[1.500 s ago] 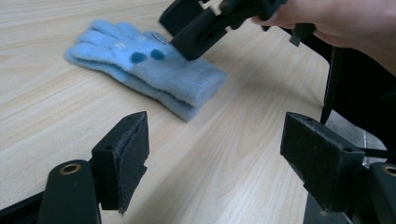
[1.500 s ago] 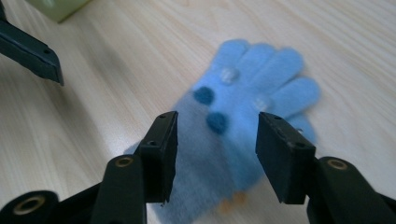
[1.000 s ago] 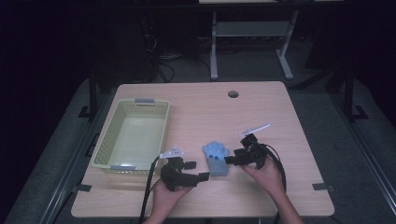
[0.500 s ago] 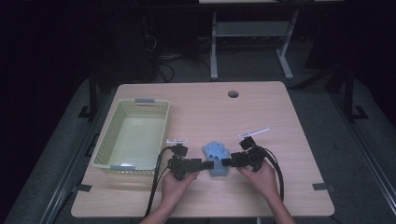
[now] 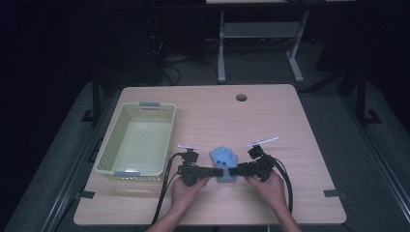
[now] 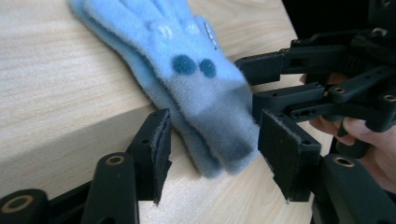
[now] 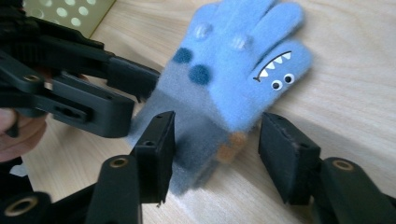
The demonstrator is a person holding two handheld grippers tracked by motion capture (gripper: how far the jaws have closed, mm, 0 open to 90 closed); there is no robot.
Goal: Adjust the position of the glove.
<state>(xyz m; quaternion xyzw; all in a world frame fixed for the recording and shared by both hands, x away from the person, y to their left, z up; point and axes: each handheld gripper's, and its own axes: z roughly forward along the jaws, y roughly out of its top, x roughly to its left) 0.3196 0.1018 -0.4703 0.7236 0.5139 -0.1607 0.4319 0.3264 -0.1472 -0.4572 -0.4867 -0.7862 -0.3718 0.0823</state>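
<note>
A blue glove (image 5: 224,162) lies flat on the table (image 5: 300,145), just right of the basket (image 5: 137,140), w/ both grippers converging on its grey cuff end from opposite sides.

Left gripper (image 6: 212,154): jaws have just been closing, now at a middling gap w/ the cuff (image 6: 219,140) between them; pads not pressing yet, a sliver of table shows on either side. Right gripper (image 7: 217,149): also just been closing, jaws straddle the cuff edge near the orange patch (image 7: 229,145), again w/o visible contact. In the high view the left gripper (image 5: 212,171) and right gripper (image 5: 238,170) nearly meet at the glove's near end.

Step in hand looks like a two-sided pinch of the cuff, prob. to lift or open it. To do it well: seat each pad over both fabric layers, not just the fuzzy top nap; keep the lower jaw skimming the wood so it slips under; close both sides evenly so the glove doesn't skid. Whether the lower left jaw is already under the fabric can't be told. The view is too oblique.
</note>
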